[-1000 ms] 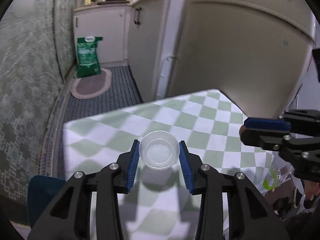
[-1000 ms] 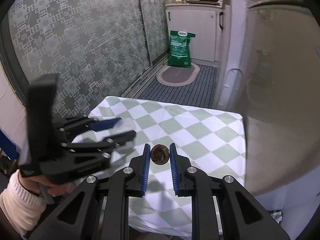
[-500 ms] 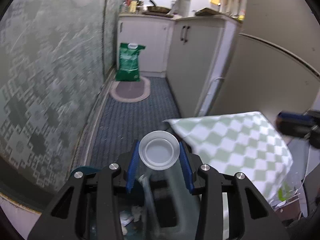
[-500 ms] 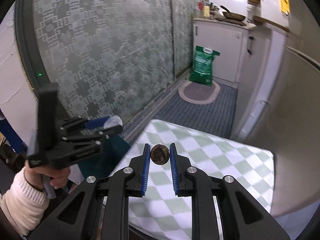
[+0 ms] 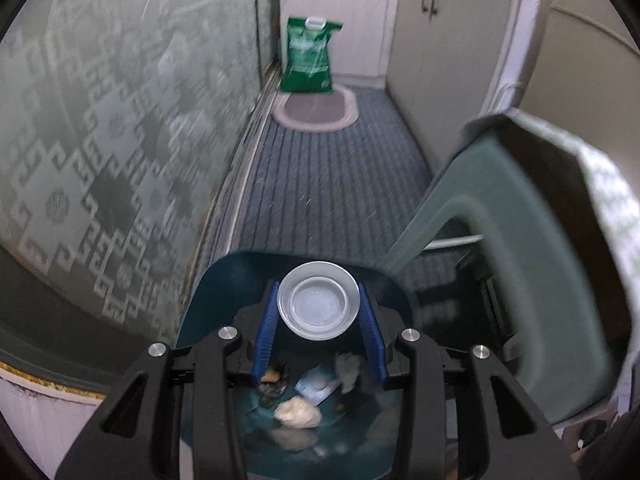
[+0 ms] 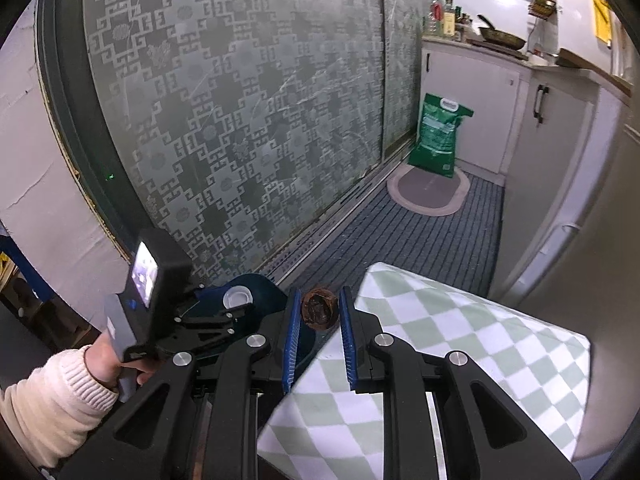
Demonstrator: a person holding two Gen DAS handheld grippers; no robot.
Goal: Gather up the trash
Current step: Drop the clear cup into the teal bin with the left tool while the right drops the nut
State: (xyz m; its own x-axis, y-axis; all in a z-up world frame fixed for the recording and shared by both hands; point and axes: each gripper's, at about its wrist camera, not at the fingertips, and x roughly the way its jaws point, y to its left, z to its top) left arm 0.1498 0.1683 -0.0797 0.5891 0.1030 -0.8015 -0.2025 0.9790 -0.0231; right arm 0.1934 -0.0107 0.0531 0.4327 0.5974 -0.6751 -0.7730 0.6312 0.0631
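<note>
**Occlusions and blur — both wrist views**

Left wrist: trash bin (image 5: 208, 300) contents are motion-blurred — pale lumps and a bluish scrap, can't identify any of them. Bin's near rim is hidden behind the left gripper (image 5: 319, 322) body. Grey chair (image 5: 500, 216) is smeared and cut off at the right.

Right wrist: bin (image 6: 260, 288) is mostly hidden by both grippers. Counter bottles (image 6: 444, 16) are too small to read. Brown lump (image 6: 319, 310) between the fingers — can't tell what it is.
</note>
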